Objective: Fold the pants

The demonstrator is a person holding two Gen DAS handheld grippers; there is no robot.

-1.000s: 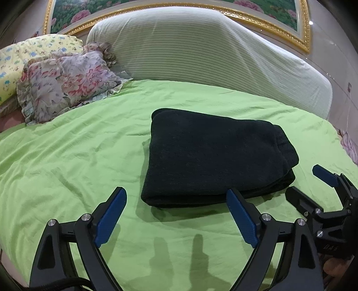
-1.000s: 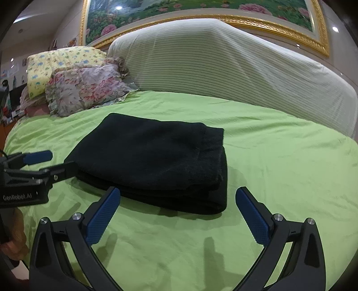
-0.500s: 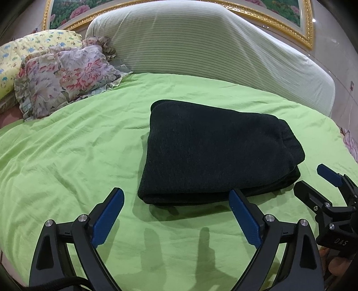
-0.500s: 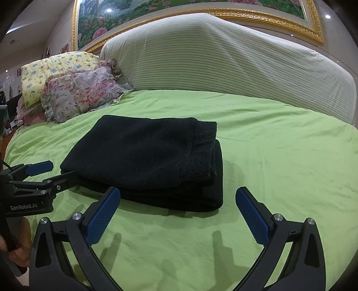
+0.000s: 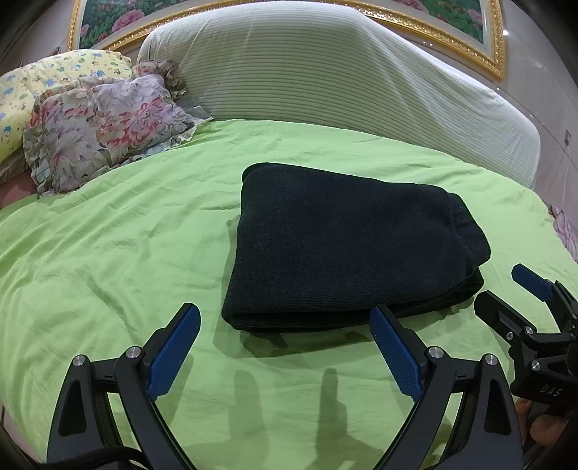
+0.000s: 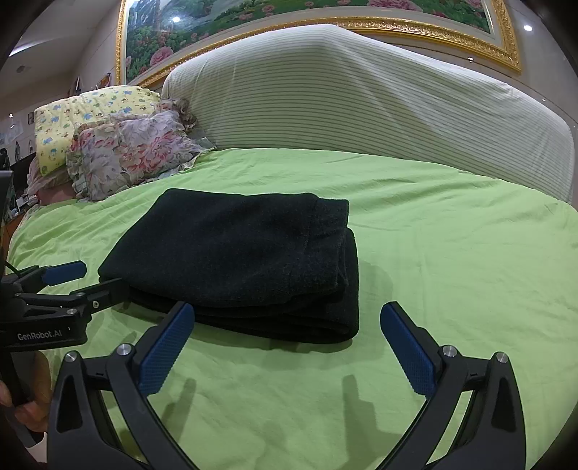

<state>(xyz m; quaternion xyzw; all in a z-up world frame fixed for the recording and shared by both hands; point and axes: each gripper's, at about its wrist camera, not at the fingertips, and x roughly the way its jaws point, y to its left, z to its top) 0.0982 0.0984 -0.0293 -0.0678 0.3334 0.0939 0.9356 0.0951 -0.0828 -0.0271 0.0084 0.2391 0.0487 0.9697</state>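
Note:
The black pants [image 5: 346,246] lie folded into a thick rectangular stack on the green bed sheet [image 5: 119,253]. They also show in the right wrist view [image 6: 245,260]. My left gripper [image 5: 285,347] is open and empty, just in front of the stack's near edge, not touching it. My right gripper [image 6: 289,343] is open and empty, in front of the stack's right part. The right gripper also shows in the left wrist view [image 5: 520,293] at the stack's right corner. The left gripper shows in the right wrist view [image 6: 90,276] at the stack's left corner.
A floral pillow [image 5: 101,130] and a yellow patterned pillow [image 5: 39,90] lie at the back left. A striped padded headboard [image 5: 343,83] runs along the back, under a gold-framed picture [image 6: 325,18]. Bare green sheet spreads left and right of the pants.
Both grippers have drawn back slightly from the folded pants and stayed open. The pants have not moved.

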